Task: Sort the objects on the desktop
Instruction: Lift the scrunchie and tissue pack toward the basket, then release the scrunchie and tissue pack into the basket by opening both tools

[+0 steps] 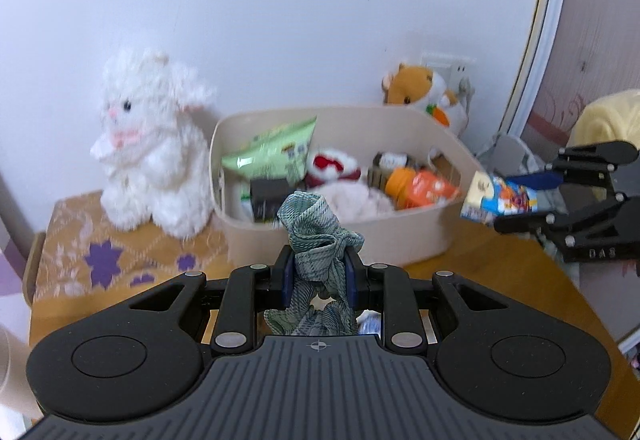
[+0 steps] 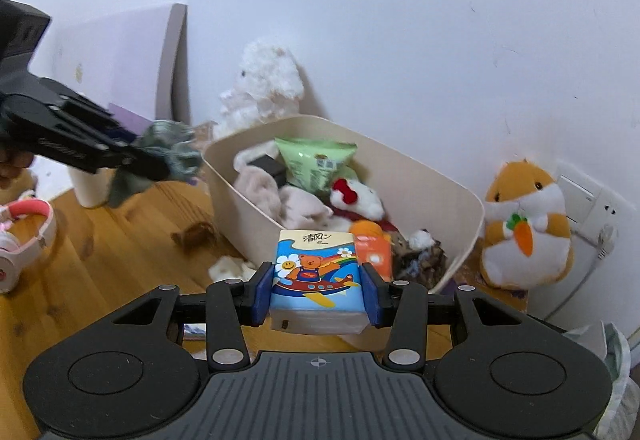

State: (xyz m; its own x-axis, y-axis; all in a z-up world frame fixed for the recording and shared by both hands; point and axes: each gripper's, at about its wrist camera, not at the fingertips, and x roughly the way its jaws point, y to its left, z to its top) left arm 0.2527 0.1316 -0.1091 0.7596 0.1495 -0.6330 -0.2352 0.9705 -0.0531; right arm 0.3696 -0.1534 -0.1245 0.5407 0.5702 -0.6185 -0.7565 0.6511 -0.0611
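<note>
Blue pads of the left claw (image 1: 319, 272) pinch a crumpled green checked cloth (image 1: 316, 236), part of it hanging below the jaws. Right claw (image 2: 318, 290) is clamped on a cartoon-printed tissue pack (image 2: 316, 276), held upright. Both claws point slightly downward, above the wooden tabletop (image 2: 100, 260), facing a beige bin (image 2: 464, 207) against the wall. Bin is nearly full: green snack bag (image 2: 316, 163), orange packet (image 2: 374, 248), plush items. White rabbit plush (image 1: 148, 143) stands just left of the bin, hamster plush (image 2: 524, 224) to its right. Open tabletop lies left of the bin, where headphones (image 2: 28, 236) and a brown scrap (image 2: 196, 234) rest.
</note>
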